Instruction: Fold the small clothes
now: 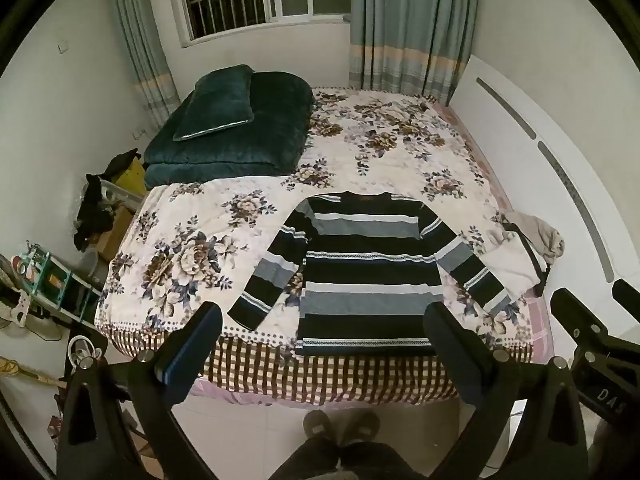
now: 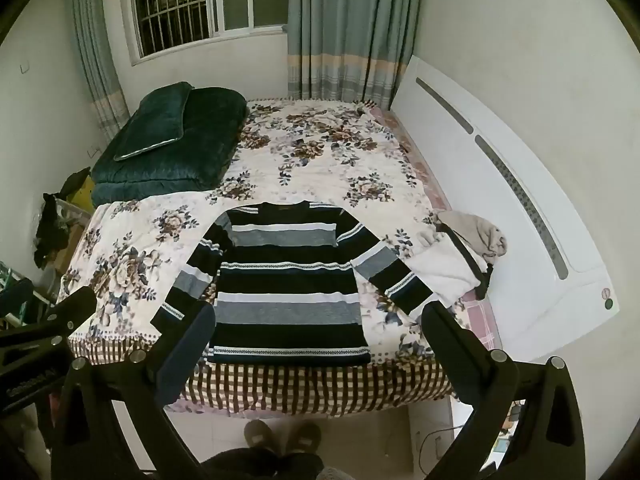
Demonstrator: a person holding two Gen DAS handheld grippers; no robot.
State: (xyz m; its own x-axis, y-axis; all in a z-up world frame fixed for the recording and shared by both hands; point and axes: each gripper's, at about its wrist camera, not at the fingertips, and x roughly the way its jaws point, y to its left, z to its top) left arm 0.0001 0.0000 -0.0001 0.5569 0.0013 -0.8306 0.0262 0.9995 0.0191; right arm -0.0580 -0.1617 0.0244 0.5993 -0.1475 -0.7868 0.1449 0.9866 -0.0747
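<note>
From the left wrist camera, the left gripper point(image 1: 322, 326) hung above the near edge of the bed point(image 1: 400, 148), its fingers point(image 1: 200, 332) spread wide apart and holding nothing. Between them, farther off, a striped sweater point(image 1: 360, 268) lay flat on the flowered bedspread point(image 1: 192, 248), hem toward the near edge, collar away, both sleeves angled outward and down. The end of the sleeve on the right side lay over a small pile of pale clothes point(image 1: 524, 248) near the white headboard point(image 1: 540, 152). A folded dark green blanket point(image 1: 240, 136) with a pillow point(image 1: 218, 104) on top sat at the far left corner of the bed. Part of the right gripper point(image 1: 588, 332) showed at the right edge.

From the right wrist camera, the right gripper point(image 2: 318, 326) was likewise held above the bed's point(image 2: 320, 148) near edge, fingers point(image 2: 448, 332) wide open and empty. The sweater point(image 2: 288, 280) lay spread between them, centred on the bedspread point(image 2: 120, 260), touched by neither gripper. The pale clothes point(image 2: 468, 248) sat just right of it, the blanket point(image 2: 172, 148) at the far left. Part of the left gripper point(image 2: 48, 328) showed at the left edge. A window point(image 2: 180, 4) and curtains point(image 2: 348, 28) stood behind the bed.
</note>
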